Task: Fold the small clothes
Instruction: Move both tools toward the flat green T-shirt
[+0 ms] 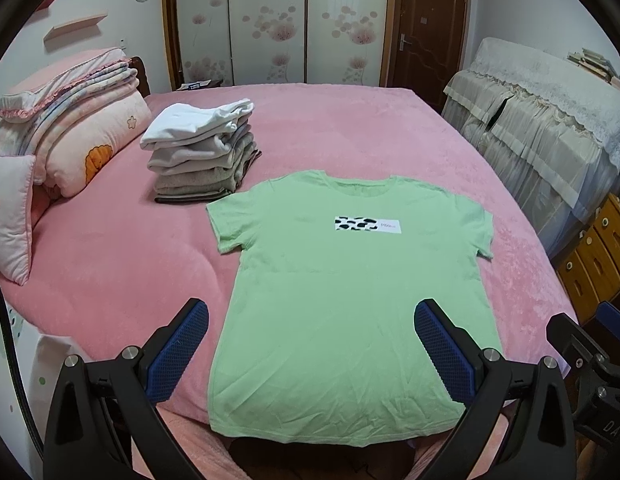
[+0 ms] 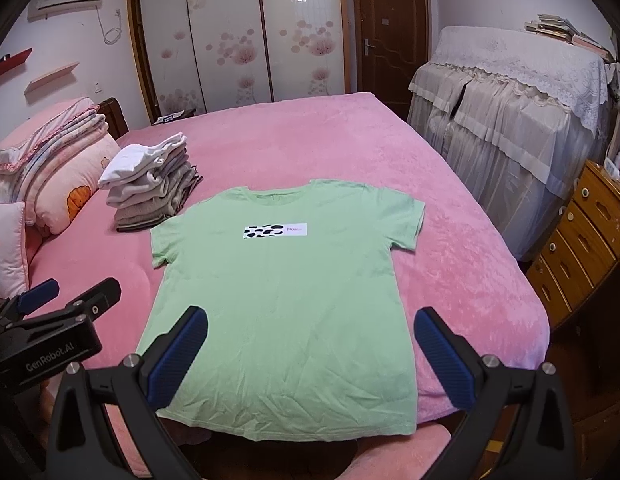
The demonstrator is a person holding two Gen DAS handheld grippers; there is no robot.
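Right wrist: T-shirt hem behind tongs.

Green T-shirt: short-sleeved, light green, white chest patch with black blotches and small lettering. Spread flat, front up, unfolded, both sleeves out; lightly creased near the hem. Lies directly ahead of the grippers, hem nearest, collar farthest.

Stack of folded clothes: white, grey and beige pieces, piled neatly. Ahead and left, just beside the shirt's left sleeve.
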